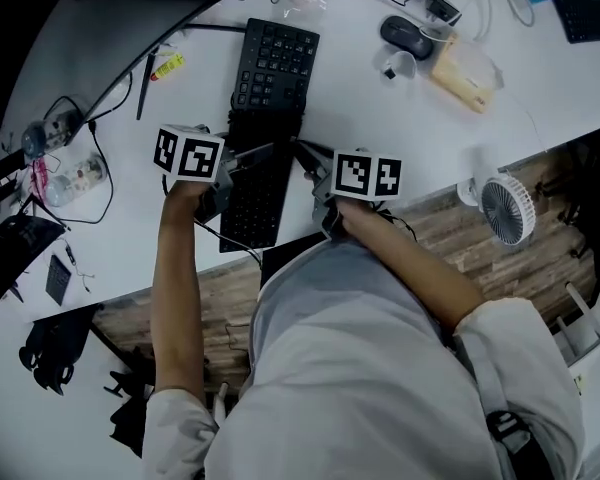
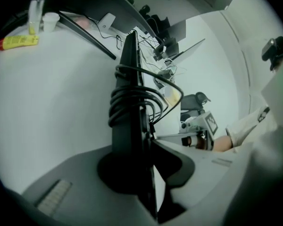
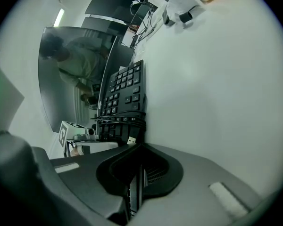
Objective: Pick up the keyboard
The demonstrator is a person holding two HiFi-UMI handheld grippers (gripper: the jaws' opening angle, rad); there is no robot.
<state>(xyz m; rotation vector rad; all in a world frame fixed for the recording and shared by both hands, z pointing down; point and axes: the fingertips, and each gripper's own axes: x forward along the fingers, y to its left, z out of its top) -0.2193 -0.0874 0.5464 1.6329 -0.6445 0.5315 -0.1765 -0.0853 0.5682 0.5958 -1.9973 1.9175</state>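
We find the left gripper [image 2: 148,150] with its jaws clamped on one long edge of the keyboard [image 2: 129,74], which runs edge-on straight out from between them. A black cable [image 2: 132,98] is wound in several turns round the keyboard's body just beyond the jaw tips.

The right gripper [image 3: 134,173] has its jaws drawn in on the opposite long edge, with only the thin rim of the board between them. From this side the key rows face the camera. The same cable crosses them close to the jaws, and its USB plug [image 3: 130,139] hangs at the jaw mouth.

In the head view the two grippers face one another across the keyboard's middle, left gripper [image 1: 252,154] and right gripper [image 1: 305,154], each held in one hand. The keyboard lies lengthwise away from the person on the white table [image 1: 380,118], its near end at the table's front edge. We cannot tell whether it is raised off the surface.

Further off on the table we note a mouse [image 1: 407,36] to the right, a small fan [image 1: 505,208] near the front edge, and a yellow tube [image 1: 168,66] to the left.
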